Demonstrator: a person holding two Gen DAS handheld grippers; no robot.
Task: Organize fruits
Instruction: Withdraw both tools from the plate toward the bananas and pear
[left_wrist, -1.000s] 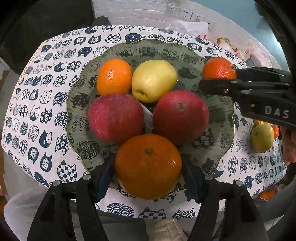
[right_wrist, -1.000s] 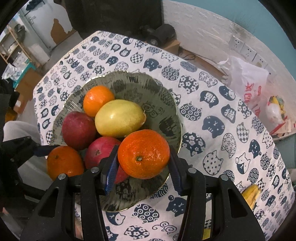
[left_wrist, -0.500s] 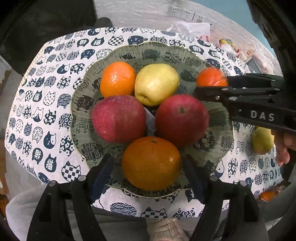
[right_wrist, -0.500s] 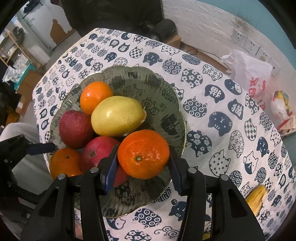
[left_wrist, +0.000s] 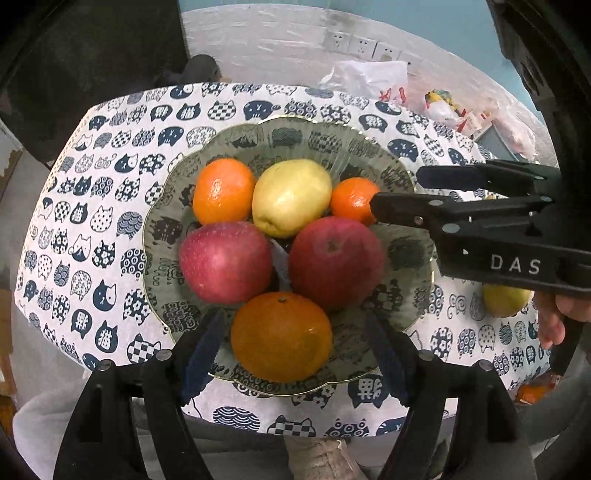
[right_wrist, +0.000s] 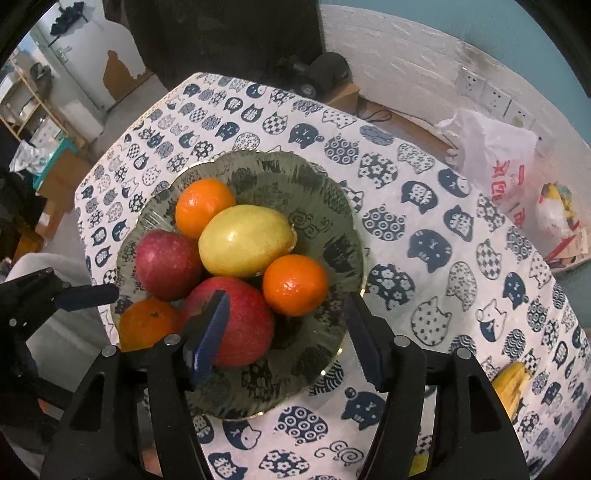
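Note:
A patterned green plate (left_wrist: 402, 258) (right_wrist: 332, 206) holds three oranges, two red apples and a yellow-green pear (left_wrist: 291, 197) (right_wrist: 245, 240). My left gripper (left_wrist: 295, 354) is open, its fingers either side of the near orange (left_wrist: 281, 336), which rests on the plate. My right gripper (right_wrist: 288, 332) is open, just behind a small orange (right_wrist: 295, 285) (left_wrist: 351, 200) that lies on the plate beside the pear. The right gripper also shows in the left wrist view (left_wrist: 395, 192), and the left gripper's finger shows in the right wrist view (right_wrist: 86, 296).
A cat-print cloth (left_wrist: 110, 206) covers the round table. A green pear (left_wrist: 506, 301) lies on the cloth right of the plate; bananas (right_wrist: 515, 384) lie at the right edge. A plastic bag (right_wrist: 491, 162) and wall sockets are behind.
Both grippers have opened and let go of their oranges, which now rest on the plate. Both grippers have drawn back a little.

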